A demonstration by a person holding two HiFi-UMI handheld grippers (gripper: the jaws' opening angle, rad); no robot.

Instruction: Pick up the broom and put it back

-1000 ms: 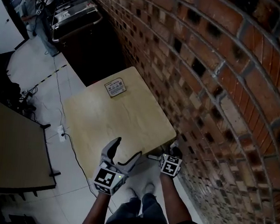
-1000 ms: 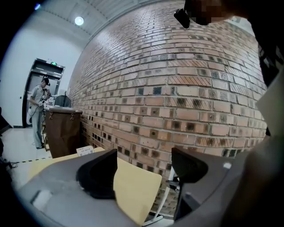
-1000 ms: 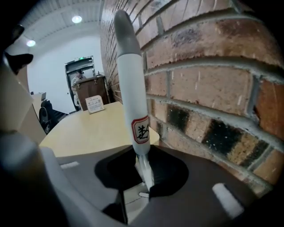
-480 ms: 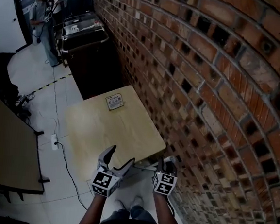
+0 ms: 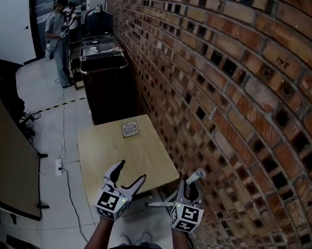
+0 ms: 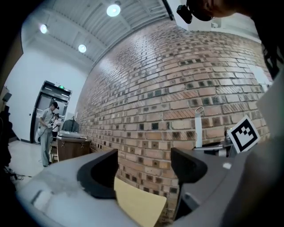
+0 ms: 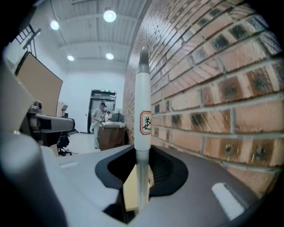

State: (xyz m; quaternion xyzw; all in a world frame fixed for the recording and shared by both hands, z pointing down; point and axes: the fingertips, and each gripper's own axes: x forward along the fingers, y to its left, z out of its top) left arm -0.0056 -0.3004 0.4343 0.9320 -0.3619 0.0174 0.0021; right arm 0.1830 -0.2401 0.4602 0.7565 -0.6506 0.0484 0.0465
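The broom shows only as a white handle (image 7: 143, 111) with a red-framed label, standing upright close to the brick wall (image 7: 213, 88). My right gripper (image 7: 141, 166) is shut on it, with the jaws pressed on the handle from both sides. In the head view, the handle's white tip (image 5: 195, 175) pokes up above the right gripper (image 5: 190, 188), beside the wall. The broom's head is hidden. My left gripper (image 5: 131, 171) is open and empty, held over the near edge of the table (image 5: 143, 147). Its own view shows only the wall and a table corner between the pads (image 6: 100, 175).
A small card (image 5: 129, 128) lies at the far end of the wooden table. Behind it a dark cabinet (image 5: 107, 87) stands against the brick wall (image 5: 229, 90). Two people (image 5: 58, 37) stand by a doorway. A brown board (image 5: 1, 156) and floor cables (image 5: 66, 157) are at the left.
Both grippers have risen, the right one much more, carrying the broom handle up along the wall. The head view has tilted up, so more of the room's far end shows.
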